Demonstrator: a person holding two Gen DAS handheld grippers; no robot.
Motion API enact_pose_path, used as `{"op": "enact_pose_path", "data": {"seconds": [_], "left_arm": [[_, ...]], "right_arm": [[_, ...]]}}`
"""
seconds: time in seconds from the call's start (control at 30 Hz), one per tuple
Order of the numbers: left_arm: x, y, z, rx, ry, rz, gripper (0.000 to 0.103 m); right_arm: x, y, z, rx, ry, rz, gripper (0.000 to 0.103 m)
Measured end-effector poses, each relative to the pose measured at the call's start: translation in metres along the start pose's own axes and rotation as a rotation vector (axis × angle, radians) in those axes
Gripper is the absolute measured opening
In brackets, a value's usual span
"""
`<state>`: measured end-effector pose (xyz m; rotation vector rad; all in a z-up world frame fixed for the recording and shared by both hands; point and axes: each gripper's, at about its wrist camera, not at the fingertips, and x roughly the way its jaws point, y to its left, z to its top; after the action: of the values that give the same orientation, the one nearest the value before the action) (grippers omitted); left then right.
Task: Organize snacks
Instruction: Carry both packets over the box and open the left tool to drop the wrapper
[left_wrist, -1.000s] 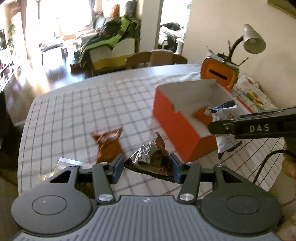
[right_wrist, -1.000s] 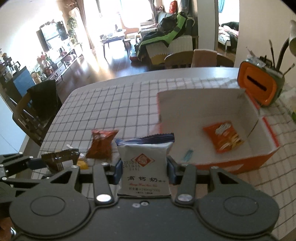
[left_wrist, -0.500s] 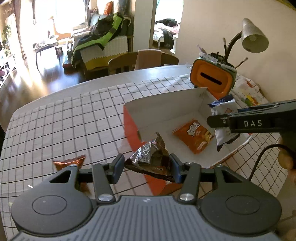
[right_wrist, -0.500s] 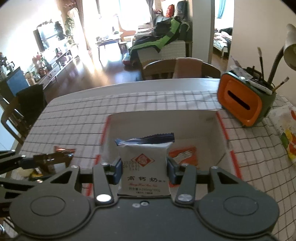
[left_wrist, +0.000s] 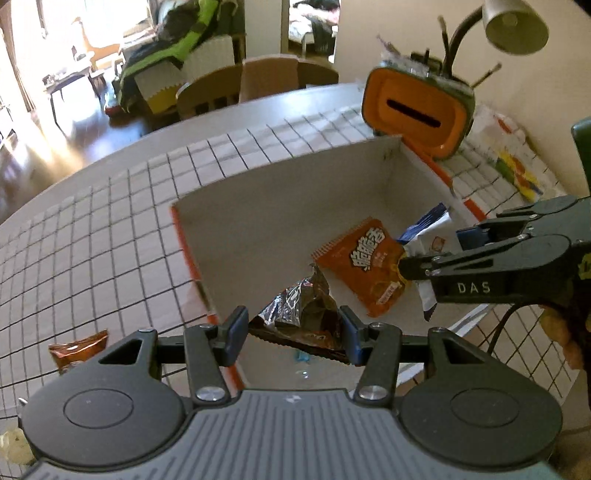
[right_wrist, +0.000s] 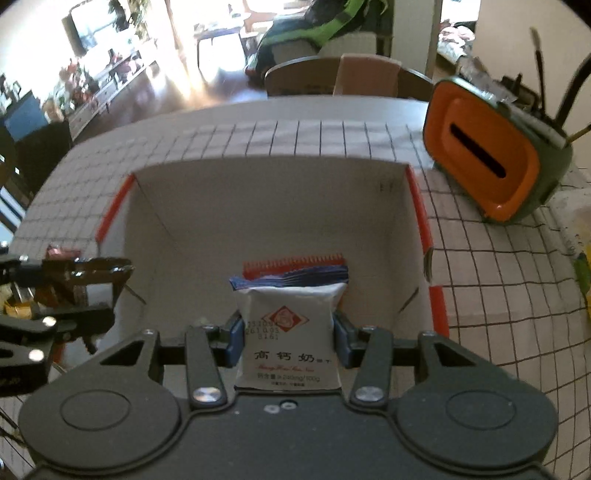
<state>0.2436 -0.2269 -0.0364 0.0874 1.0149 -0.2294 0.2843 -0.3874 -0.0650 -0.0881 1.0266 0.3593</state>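
Fingers of our left gripper (left_wrist: 293, 330) are clamped on a crumpled dark foil snack packet (left_wrist: 301, 319), low in the centre of the left wrist view, over the near left corner of the orange-sided box (left_wrist: 258, 206). On the box's white floor lies an orange snack bag (left_wrist: 364, 266). Our right gripper (left_wrist: 436, 258) reaches in from the right edge, holding the white packet (left_wrist: 430, 240). Another orange-brown packet (left_wrist: 79, 349) lies on the grid-patterned counter (left_wrist: 110, 229) at lower left. At upper right we see an orange tissue holder (left_wrist: 417, 110) and a lamp (left_wrist: 515, 22); behind the counter, wooden chairs (left_wrist: 258, 85) and a sunlit room.

From the right wrist view, our right fingers (right_wrist: 234, 338) press on both sides of the white packet with its blue top seam, in the lower centre, over the box's open interior (right_wrist: 273, 206). Just behind the packet, the orange bag's serrated edge (right_wrist: 291, 264) shows. Our left gripper (right_wrist: 79, 288) enters at the left edge with its dark packet. The tissue holder (right_wrist: 487, 162) stands at upper right on the checked cloth, and a bright living room fills the upper left.
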Motion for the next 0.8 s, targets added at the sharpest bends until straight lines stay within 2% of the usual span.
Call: {"op": "enact_pose_path", "data": {"seconds": [0.47,0.8], "left_arm": [[0.067,-0.025,0.013,0.067,0.174,0.039,0.052],[0.077,-0.031,0.010,0.095,0.201,0.039,0.053]], "right_arm": [[0.042,-0.001,-0.008,-0.095,0.100,-0.017,0.047],[0.047,-0.001,-0.009,-0.122,0.116,0.004,0.047]]}}
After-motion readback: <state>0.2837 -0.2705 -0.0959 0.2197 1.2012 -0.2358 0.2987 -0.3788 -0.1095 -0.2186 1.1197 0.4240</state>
